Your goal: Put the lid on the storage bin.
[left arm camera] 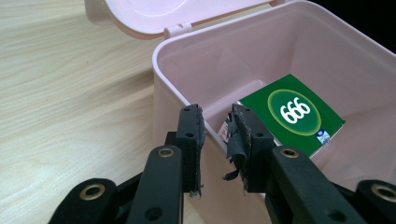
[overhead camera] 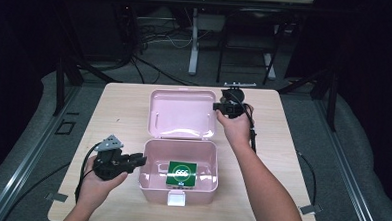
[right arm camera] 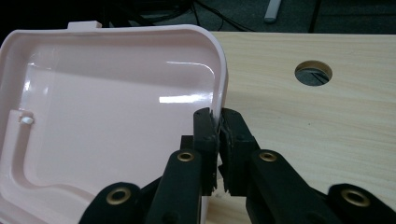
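Pink storage box (overhead camera: 178,176) sits near the desk's (overhead camera: 124,112) front edge, about midway along it, its lid (overhead camera: 182,113) hinged open toward the far edge. At the left, the left gripper (overhead camera: 140,161) reaches in level; its jaws stand a little apart astride the box's left wall, one outside, one inside, and whether they press the rim I cannot tell. Bare wood lies open between it and the desk's left edge. Inside the box lies a green card (left arm camera: 293,113) marked 666. At the right, the right gripper (right arm camera: 219,128) is clamped on the lid's right edge. Beyond it, open desk with a round cable hole (right arm camera: 313,73).
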Demonstrator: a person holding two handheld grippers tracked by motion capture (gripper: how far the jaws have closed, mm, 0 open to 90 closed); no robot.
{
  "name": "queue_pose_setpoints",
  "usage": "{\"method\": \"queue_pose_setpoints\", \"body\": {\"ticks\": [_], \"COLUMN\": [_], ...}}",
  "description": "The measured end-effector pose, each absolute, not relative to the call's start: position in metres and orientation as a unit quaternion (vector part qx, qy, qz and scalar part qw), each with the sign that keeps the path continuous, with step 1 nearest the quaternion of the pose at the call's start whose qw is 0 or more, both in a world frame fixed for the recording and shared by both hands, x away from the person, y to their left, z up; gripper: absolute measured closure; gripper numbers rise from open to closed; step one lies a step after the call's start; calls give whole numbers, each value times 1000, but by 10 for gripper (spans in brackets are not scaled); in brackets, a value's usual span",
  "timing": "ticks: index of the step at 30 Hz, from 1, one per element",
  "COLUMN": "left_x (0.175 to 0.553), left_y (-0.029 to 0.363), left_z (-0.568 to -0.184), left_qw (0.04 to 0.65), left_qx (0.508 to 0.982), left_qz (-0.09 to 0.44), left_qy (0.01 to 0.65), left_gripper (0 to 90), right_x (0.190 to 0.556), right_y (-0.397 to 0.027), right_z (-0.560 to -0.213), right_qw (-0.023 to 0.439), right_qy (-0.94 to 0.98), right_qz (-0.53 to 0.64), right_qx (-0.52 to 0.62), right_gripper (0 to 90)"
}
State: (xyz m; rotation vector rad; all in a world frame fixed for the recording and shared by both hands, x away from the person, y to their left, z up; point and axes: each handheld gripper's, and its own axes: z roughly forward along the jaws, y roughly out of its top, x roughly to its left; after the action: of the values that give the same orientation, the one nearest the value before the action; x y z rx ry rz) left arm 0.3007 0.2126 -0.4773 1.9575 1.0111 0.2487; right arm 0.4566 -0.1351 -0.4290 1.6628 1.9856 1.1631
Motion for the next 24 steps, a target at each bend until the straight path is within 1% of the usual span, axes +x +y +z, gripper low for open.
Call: {"method": "queue_pose_setpoints", "body": {"ticks": [9,19,24], "left_x": [301,300,300], "left_y": [213,212,212], "left_z": [-478,-478,-477], "left_qw": [447,448,447], "left_qx": [788,786,786], "left_qz": [99,97,98], "left_qy": [411,415,416], "left_gripper": [739,741,742], "right_x": [451,448,442], "right_y": [-136,-138,-138], "right_z": [-423,-420,-417], "right_qw": [163,163,173], "right_qy": [692,692,692], "right_qz": [416,423,428], "right_qx": [567,562,555], "right_gripper": [863,866,867]}}
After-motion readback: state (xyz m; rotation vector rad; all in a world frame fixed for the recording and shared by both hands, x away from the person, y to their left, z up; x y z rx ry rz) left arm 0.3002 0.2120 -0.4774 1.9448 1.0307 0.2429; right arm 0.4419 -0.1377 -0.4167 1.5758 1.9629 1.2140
